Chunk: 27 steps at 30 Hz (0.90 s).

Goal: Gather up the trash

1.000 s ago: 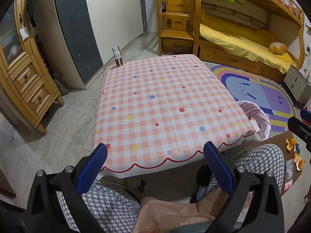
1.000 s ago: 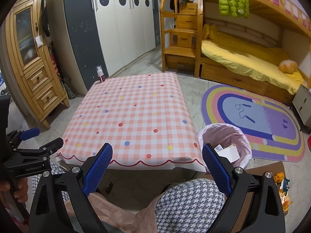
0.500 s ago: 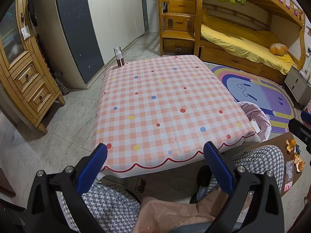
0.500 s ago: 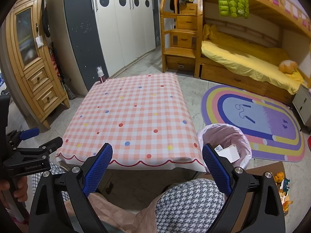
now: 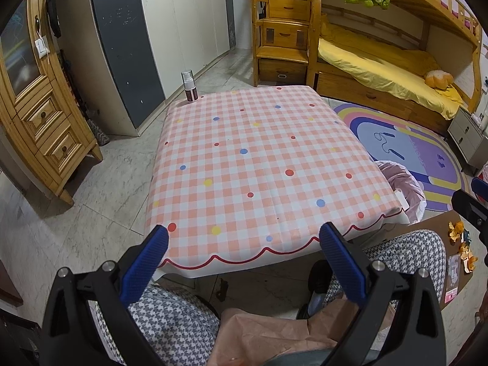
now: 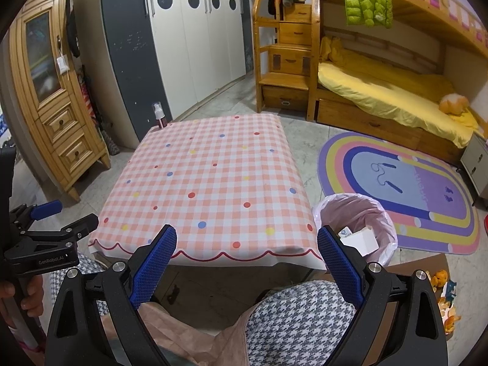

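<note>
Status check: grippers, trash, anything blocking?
Left gripper open, empty; right gripper open, empty. Pink-lined trash bin beside table, white carton inside. Orange peels on floor, right. Spray bottle at table's far corner.

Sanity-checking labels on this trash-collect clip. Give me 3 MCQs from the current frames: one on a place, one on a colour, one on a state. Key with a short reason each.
1. Where does the spray bottle stand on the table?
A. far left corner
B. near right corner
C. centre

2. What colour is the liner of the trash bin?
A. black
B. pink
C. blue

3. How is the right gripper?
A. shut on a box
B. shut on nothing
C. open, holding nothing

Key:
1 A: the bottle is at the far left corner of the checked cloth in both wrist views.
2 B: the bag folded over the rim is pale pink.
3 C: its blue fingers stand wide apart with only the table edge and the person's lap between them.
</note>
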Each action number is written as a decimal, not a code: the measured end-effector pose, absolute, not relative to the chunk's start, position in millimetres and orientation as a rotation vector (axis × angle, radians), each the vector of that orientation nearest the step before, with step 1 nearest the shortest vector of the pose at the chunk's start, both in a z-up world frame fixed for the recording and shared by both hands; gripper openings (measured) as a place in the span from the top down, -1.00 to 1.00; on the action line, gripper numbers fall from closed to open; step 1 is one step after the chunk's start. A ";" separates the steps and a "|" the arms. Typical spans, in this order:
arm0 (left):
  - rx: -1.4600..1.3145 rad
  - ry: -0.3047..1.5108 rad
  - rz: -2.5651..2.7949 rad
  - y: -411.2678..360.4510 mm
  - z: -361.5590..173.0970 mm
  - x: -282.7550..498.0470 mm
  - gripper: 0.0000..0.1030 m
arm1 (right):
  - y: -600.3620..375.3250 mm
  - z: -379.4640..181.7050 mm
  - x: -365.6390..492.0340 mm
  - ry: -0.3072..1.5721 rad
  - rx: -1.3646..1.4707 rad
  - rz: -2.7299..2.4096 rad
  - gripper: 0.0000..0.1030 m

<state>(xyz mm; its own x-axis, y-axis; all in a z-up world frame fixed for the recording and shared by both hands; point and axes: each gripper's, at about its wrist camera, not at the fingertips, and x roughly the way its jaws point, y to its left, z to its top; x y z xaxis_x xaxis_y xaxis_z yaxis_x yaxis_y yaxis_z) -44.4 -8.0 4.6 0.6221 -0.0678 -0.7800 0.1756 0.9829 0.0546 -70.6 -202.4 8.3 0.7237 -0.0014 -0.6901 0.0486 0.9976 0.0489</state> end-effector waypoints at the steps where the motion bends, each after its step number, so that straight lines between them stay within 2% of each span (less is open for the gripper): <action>1: 0.130 0.889 -0.139 -8.0 4.7 -44.3 -0.87 | -202.1 8.0 -70.4 0.762 0.064 -0.027 -0.79; 27: 0.132 0.893 -0.140 -7.2 3.3 -44.5 -0.87 | -208.2 5.7 -68.2 0.767 0.070 -0.023 -0.80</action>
<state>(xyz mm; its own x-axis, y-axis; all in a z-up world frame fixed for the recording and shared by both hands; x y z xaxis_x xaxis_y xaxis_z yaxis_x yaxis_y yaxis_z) -44.5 -7.2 3.3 0.6191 -0.0661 -0.7825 0.1762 0.9827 0.0564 -68.2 -208.2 5.7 0.7201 0.0047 -0.6939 0.0466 0.9974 0.0550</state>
